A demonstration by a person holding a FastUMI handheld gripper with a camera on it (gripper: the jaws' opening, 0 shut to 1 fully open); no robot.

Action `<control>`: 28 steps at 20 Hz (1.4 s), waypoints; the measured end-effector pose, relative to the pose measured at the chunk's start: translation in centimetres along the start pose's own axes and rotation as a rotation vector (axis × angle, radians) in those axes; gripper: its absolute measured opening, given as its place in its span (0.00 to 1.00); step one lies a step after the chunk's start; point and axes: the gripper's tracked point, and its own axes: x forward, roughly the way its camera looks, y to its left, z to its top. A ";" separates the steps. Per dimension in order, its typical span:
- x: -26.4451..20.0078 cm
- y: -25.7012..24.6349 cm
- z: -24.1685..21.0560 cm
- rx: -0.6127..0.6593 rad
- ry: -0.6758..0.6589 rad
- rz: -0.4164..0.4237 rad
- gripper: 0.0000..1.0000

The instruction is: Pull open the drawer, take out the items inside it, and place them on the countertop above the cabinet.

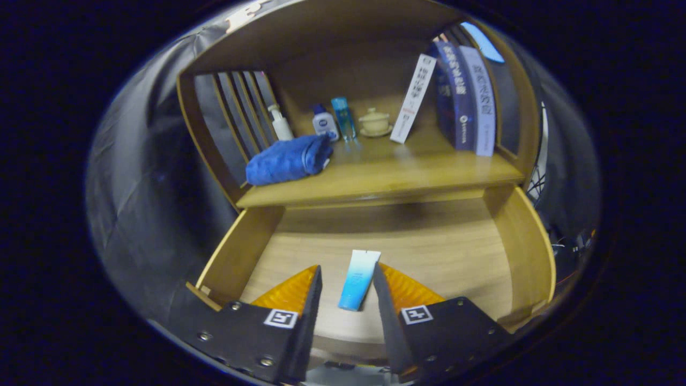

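I have the tongs [347, 279] spread open above the pulled-out wooden drawer [528, 257], and the blue-and-white squeeze tube [358, 280] lies flat on the drawer floor between the fingers, untouched by either. Farther off, on the wooden desk [386, 177], a rolled blue towel [288, 160] sits at the left, upright books [465, 96] at the right

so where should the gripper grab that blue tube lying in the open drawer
Grip the blue tube across its narrow middle, coming down from above. It lies flat on the drawer floor, lengthwise between the open gripper fingers, so they already straddle its long sides.
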 end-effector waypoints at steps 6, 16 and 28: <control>5.3 -1.1 -3.6 -0.049 0.245 -0.078 0.70; 6.4 -0.8 -7.7 -0.059 0.408 -0.029 0.41; -1.6 0.8 -2.7 0.121 0.219 0.160 0.31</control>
